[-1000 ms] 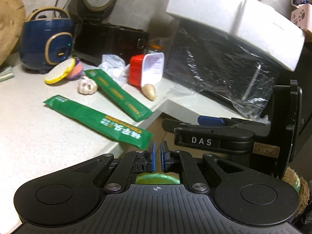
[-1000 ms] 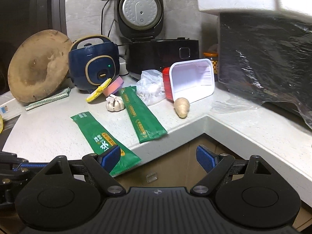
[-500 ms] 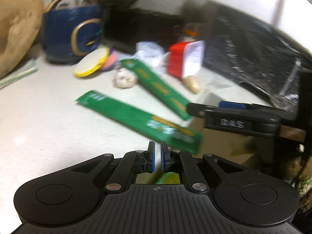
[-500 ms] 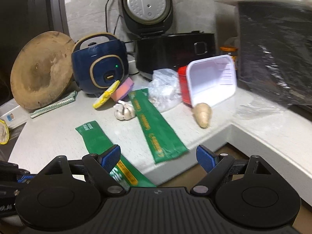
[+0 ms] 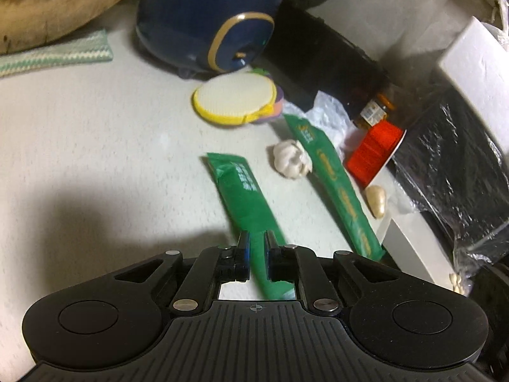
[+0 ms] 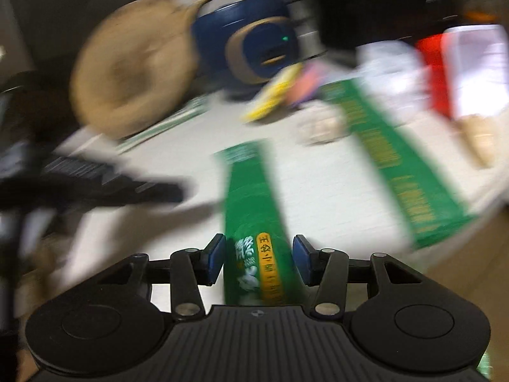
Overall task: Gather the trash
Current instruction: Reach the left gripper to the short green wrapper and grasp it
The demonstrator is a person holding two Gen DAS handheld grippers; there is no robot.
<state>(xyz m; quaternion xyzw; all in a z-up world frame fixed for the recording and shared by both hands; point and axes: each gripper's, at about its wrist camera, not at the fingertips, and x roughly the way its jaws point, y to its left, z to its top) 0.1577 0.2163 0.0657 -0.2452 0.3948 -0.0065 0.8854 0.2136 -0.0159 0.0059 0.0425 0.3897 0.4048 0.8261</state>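
Two green packets lie on the white counter. The near packet (image 5: 245, 197) runs lengthwise under my left gripper (image 5: 257, 238), whose jaws are opening, a narrow gap apart, with nothing pressed between them. In the blurred right wrist view the same near packet (image 6: 254, 222) lies between the blue pads (image 6: 216, 254) of my right gripper (image 6: 259, 251). Those jaws are closing and stand at the packet's two edges. The far packet (image 5: 337, 184) (image 6: 391, 165) lies to the right. My left gripper shows as a dark blur (image 6: 127, 187) at the left.
A garlic bulb (image 5: 291, 159), a piece of ginger (image 5: 375, 200), a red-and-white tray (image 5: 372, 156) and a clear plastic bag (image 5: 327, 114) sit around the far packet. Behind them are a yellow sponge (image 5: 235, 98), a blue cooker (image 5: 203, 19) and a wooden board (image 6: 127, 79). The counter edge (image 5: 410, 245) drops off at right.
Both grippers have moved forward over the counter onto the near green packet. The right jaws have narrowed around it. The left jaws have parted slightly and that gripper has rolled.
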